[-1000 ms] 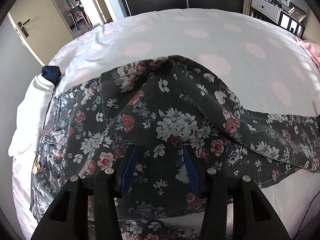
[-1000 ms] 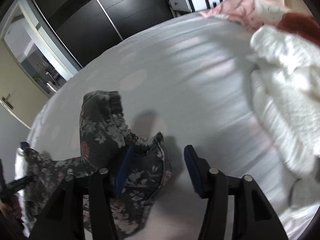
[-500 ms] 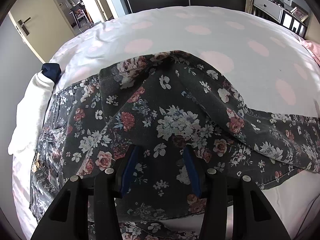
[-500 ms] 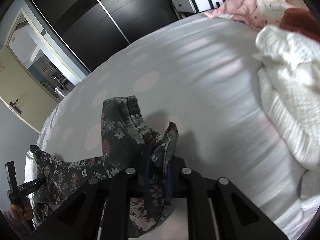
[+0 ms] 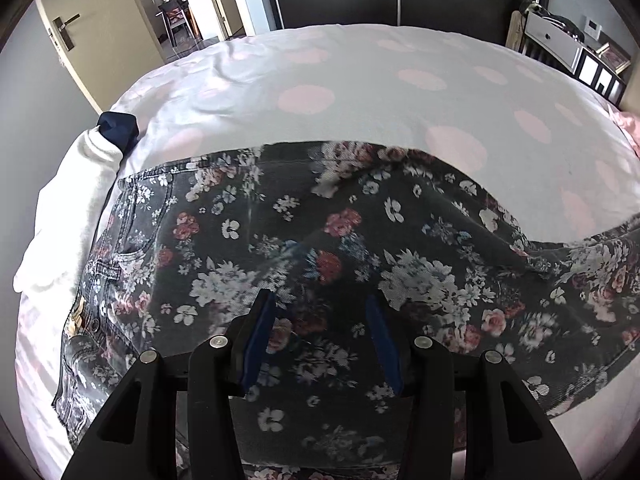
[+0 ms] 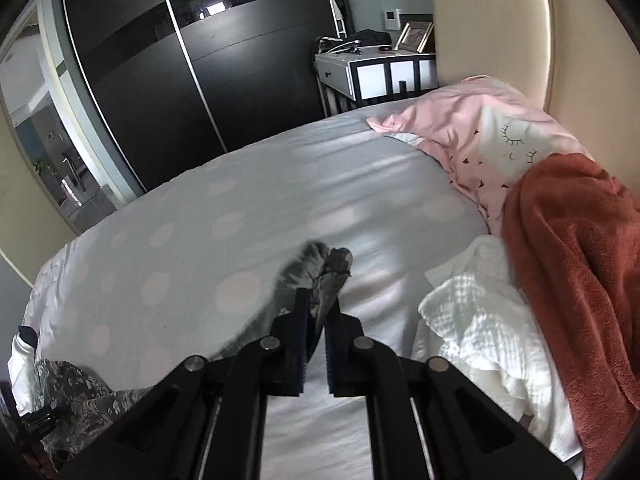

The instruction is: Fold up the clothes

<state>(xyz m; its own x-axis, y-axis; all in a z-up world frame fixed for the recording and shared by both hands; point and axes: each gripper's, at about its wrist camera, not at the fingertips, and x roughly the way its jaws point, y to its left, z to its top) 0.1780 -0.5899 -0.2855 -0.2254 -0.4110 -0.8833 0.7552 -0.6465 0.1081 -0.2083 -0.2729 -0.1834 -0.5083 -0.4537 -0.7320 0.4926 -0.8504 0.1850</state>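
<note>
Trousers (image 5: 328, 248) lengthwise across bed (image 5: 360, 92); right gripper (image 6: 316, 312) closing on hem.

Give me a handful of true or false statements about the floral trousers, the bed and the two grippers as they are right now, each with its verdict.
1. The right gripper has trouser fabric between its closing jaws. True.
2. The floral trousers lie on a plain blue sheet. False: the bed cover is white with pink dots.
3. The left gripper is over the trousers. True.
4. The rust-coloured blanket lies under the trousers. False: it sits apart, beside the pink pillow.
</note>
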